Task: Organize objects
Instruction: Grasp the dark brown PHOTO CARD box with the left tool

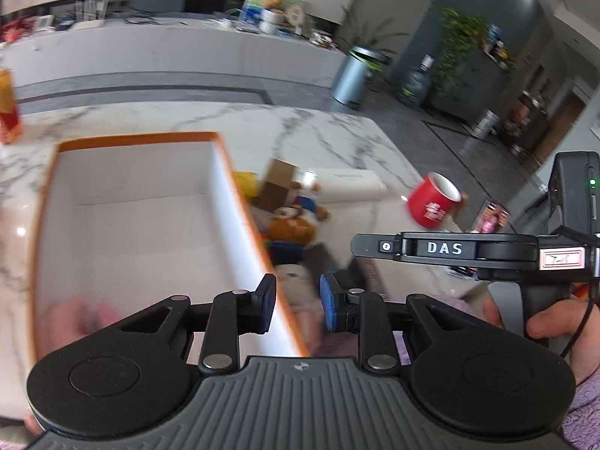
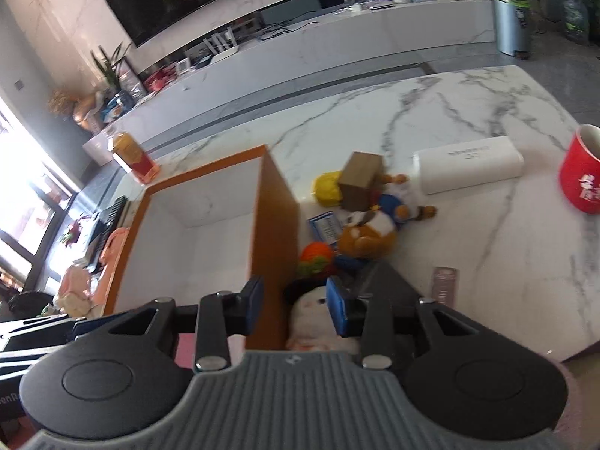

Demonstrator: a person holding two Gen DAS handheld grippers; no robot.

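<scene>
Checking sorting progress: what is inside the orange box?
The orange box shows bare white walls and floor. Its near end is hidden behind the hand-held grippers, where something pink blurs.

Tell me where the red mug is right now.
The red mug stands on the marble table at the far right of the right wrist view, just right of the white rectangular case.

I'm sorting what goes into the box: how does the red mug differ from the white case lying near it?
The red mug is round, hollow and open-topped; the white case is a flat, closed, rounded slab. The mug bears a white print; the case only faint lettering. Both rest on the marble table, outside the orange-edged box.
</scene>
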